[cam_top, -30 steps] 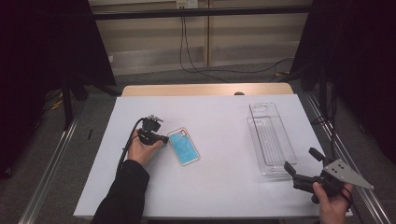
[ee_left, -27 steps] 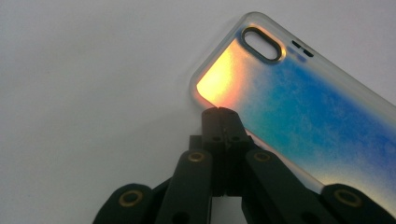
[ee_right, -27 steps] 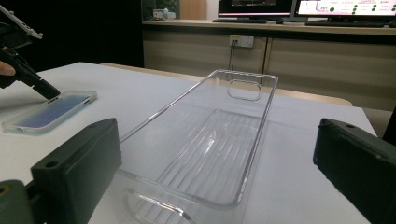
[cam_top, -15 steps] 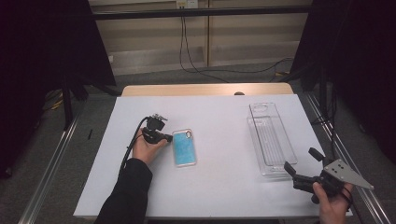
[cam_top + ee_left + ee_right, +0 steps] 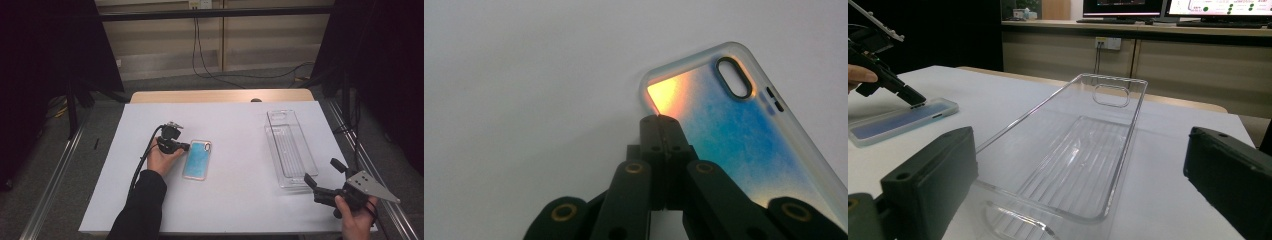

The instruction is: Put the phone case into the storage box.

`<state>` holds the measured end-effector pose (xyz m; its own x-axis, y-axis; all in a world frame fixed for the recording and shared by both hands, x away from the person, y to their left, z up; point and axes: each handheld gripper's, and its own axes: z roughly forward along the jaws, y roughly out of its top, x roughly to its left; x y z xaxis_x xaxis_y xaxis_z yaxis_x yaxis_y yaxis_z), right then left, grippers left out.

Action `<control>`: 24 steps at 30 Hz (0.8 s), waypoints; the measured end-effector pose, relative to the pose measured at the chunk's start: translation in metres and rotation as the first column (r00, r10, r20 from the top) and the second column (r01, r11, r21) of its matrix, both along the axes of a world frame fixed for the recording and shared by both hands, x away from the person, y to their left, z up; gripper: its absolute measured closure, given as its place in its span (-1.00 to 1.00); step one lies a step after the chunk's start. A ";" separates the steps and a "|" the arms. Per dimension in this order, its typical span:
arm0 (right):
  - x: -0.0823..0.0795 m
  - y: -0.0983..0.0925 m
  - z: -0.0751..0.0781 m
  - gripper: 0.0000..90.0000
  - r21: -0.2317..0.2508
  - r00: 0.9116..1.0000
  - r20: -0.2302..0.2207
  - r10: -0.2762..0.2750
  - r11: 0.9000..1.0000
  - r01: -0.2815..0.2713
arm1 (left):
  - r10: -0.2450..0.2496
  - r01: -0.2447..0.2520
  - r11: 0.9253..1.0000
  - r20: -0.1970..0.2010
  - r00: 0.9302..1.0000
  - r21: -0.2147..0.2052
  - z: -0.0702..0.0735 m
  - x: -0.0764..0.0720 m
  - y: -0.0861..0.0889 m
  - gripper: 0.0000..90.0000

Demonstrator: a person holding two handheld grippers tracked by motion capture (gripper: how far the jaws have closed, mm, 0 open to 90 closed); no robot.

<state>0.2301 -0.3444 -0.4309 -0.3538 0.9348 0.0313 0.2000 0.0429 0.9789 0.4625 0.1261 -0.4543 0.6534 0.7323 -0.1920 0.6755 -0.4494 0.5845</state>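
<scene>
We judge the phone case light, flexible, slick; grab its thin rim. Left claw closed, empty, tips on its edge; right claw wide open, empty.

A phone case with an iridescent back, turquoise and blue shading to orange-gold at one corner, and a pale translucent rim, lies on the plain white bench. A black ring edges its camera opening. The left gripper is black, with brass-coloured pivot pins; the right gripper is black under a grey three-cornered plate. At right, the ribbed tray is colourless clear plastic. The sleeve at near left is black.
</scene>
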 end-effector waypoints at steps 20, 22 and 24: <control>0.000 0.000 0.000 -1.00 0.002 1.000 -0.002 0.005 1.000 -0.005 | -0.035 0.035 0.999 0.029 0.999 0.027 0.000 0.001 -0.014 1.00; 0.000 0.000 0.000 -1.00 0.000 1.000 -0.002 0.004 1.000 -0.004 | -0.041 0.040 0.999 0.021 0.999 0.025 0.001 0.002 -0.016 1.00; 0.000 0.000 0.000 -1.00 0.000 1.000 0.000 0.004 1.000 -0.004 | -0.047 0.046 0.998 0.027 0.999 0.030 0.000 0.002 -0.020 1.00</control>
